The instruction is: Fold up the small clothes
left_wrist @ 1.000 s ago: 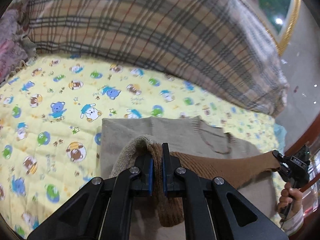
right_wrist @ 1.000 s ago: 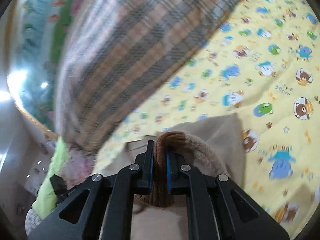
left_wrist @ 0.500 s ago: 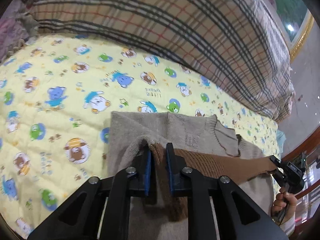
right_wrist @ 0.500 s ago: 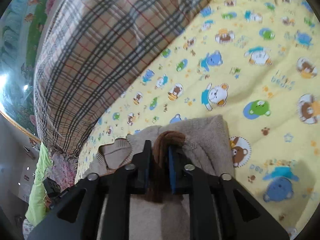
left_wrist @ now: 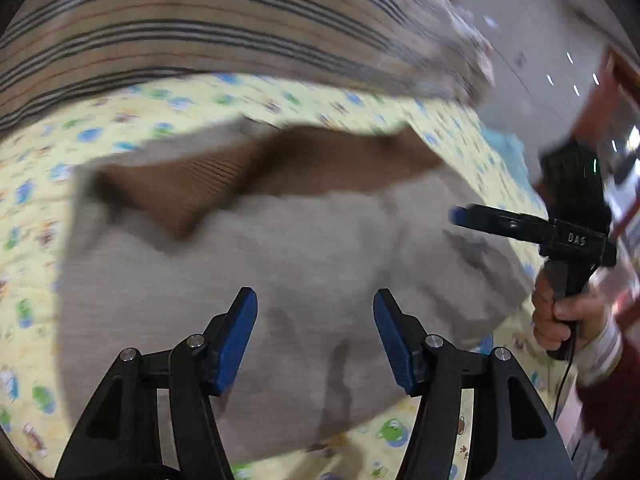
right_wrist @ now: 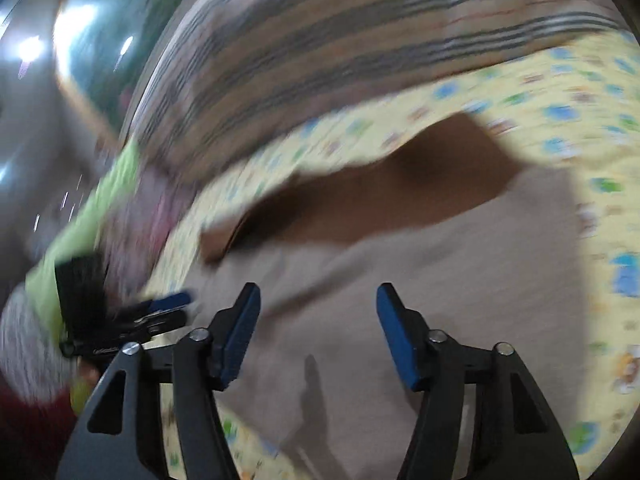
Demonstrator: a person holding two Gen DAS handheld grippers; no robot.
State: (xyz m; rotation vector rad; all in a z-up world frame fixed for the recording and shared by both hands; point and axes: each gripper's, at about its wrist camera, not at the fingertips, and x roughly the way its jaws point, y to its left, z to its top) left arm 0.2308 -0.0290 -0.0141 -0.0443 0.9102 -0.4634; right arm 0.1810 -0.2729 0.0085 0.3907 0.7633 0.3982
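My left gripper (left_wrist: 315, 336) has its jaws wide apart, with nothing between them. My right gripper (right_wrist: 318, 334) has its jaws wide apart too, also with nothing in them. My right hand (left_wrist: 568, 314) grips that gripper's black handle, off to the right of my left jaws.

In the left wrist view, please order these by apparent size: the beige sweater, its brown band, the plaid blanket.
1. Beige sweater
2. Plaid blanket, similar in area, so this order is unsure; it lies farther away and is cropped by the frame.
3. Brown band, clearly smallest.
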